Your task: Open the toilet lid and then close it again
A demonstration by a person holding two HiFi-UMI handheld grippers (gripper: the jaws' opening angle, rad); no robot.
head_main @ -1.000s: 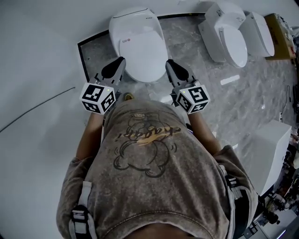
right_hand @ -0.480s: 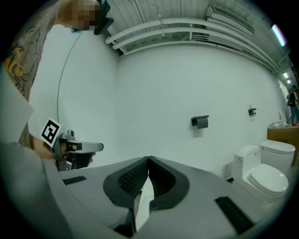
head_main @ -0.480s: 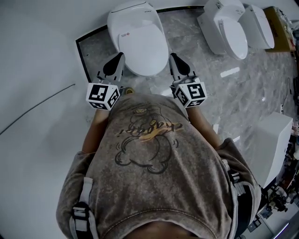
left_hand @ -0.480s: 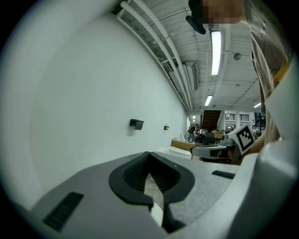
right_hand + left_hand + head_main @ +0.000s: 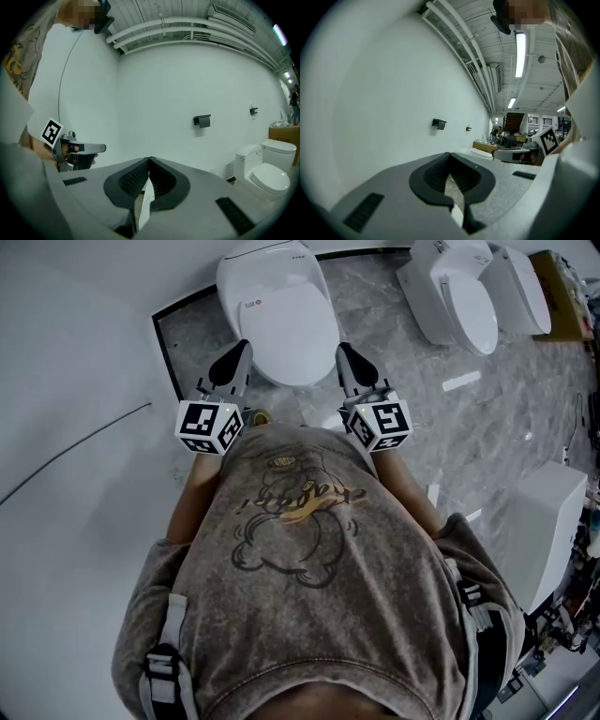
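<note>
The white toilet point(image 5: 278, 315) stands against the wall with its lid down flat. My left gripper point(image 5: 242, 347) hovers just off the bowl's front left side, and my right gripper point(image 5: 341, 349) just off its front right side. Neither touches the toilet. In the left gripper view the left gripper point(image 5: 450, 155) has its dark pads together with nothing between them. The right gripper point(image 5: 149, 160) looks the same in the right gripper view, shut and empty. The toilet itself is hidden below both gripper views, which look level across the room.
Two more white toilets point(image 5: 457, 304) point(image 5: 517, 298) stand to the right on the marble floor point(image 5: 403, 390). A cardboard box point(image 5: 562, 296) sits beyond them and a white cabinet point(image 5: 548, 531) at the near right. The white wall point(image 5: 75, 352) is close on the left.
The head view has shifted a little. Both grippers keep their places on either side of the toilet's front, and the lid stays down.
</note>
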